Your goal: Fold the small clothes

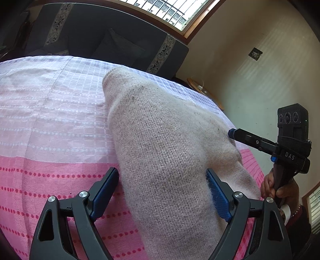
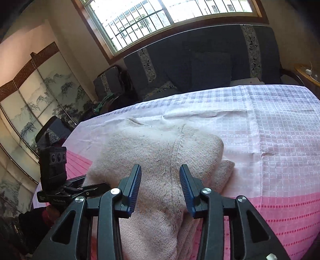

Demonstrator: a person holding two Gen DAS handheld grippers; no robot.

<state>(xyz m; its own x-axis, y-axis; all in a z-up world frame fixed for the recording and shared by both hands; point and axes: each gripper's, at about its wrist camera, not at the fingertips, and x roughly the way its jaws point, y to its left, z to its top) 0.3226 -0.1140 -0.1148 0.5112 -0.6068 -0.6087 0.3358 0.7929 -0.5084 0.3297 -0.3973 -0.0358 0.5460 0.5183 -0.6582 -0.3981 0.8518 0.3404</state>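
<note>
A pale pink-beige knitted garment point(image 1: 160, 140) point(image 2: 160, 144) lies folded in a thick bundle on a pink and white checked cloth point(image 1: 50, 100) point(image 2: 280, 140). My left gripper point(image 1: 162, 176) stands wide open just above the bundle's near end, one blue pad at its left edge, the other over its right part. My right gripper point(image 2: 161, 176) is open too, its pads apart over the knit with nothing pinched between them. In the left wrist view the right gripper's fingertip point(image 1: 232, 134) hovers at the bundle's right edge, held by a hand point(image 1: 280, 188).
A dark blue sofa with patterned bands and a cushion point(image 1: 110, 40) point(image 2: 200, 66) stands behind the cloth-covered surface, under a barred window point(image 2: 160, 16). A painted folding screen point(image 2: 30, 104) is at the left. A round wooden side table point(image 2: 306, 74) stands at the far right corner.
</note>
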